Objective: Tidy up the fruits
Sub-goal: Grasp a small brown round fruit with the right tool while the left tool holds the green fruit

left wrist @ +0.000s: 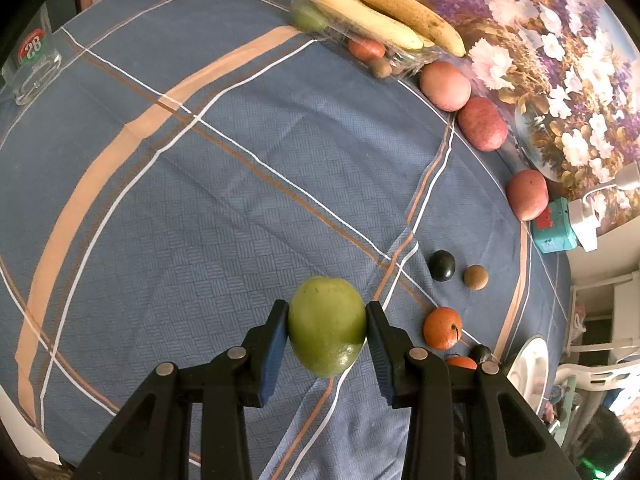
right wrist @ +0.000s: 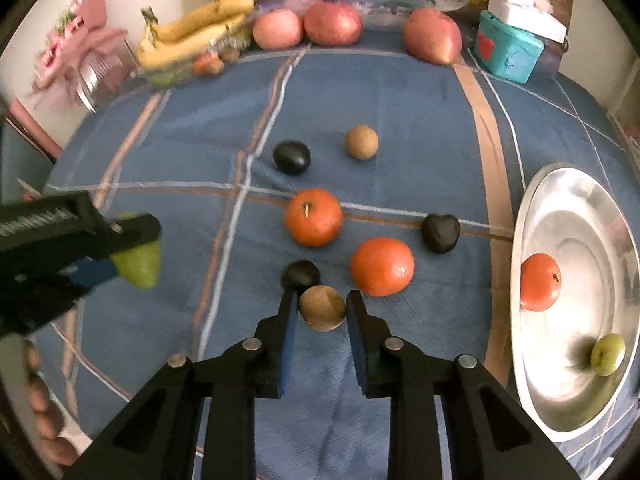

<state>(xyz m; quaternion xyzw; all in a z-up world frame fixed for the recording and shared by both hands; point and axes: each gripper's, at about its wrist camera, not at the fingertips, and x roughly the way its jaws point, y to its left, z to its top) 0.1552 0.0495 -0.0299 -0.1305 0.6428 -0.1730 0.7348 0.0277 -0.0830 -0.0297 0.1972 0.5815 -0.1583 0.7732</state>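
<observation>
On the left, our left hand-held gripper (left wrist: 327,326) is clamped on a green fruit (left wrist: 327,326), both blue pads pressed against its sides, and it is held above the blue checked cloth of the table (left wrist: 200,200). In the right wrist view the same green fruit (right wrist: 140,266) shows at the left edge, lifted clear of the cloth.

Moving right, our right hand-held gripper (right wrist: 322,308) sits around a small brown fruit (right wrist: 322,308); its fingers lie close on both sides, but we cannot tell whether they are pressing it. A dark fruit (right wrist: 301,275) lies just behind the left finger. Beyond them lie two oranges (right wrist: 313,217) near each other, two more dark fruits (right wrist: 291,157), and another brown fruit (right wrist: 361,142).

Along the far edge of the table we see bananas (right wrist: 192,36) on a clear tray, then three reddish fruits (right wrist: 333,23) in a row and a teal box (right wrist: 508,54).

At the far right a metal plate (right wrist: 592,208) holds an orange (right wrist: 540,282) and a small green fruit (right wrist: 608,354), well apart.
</observation>
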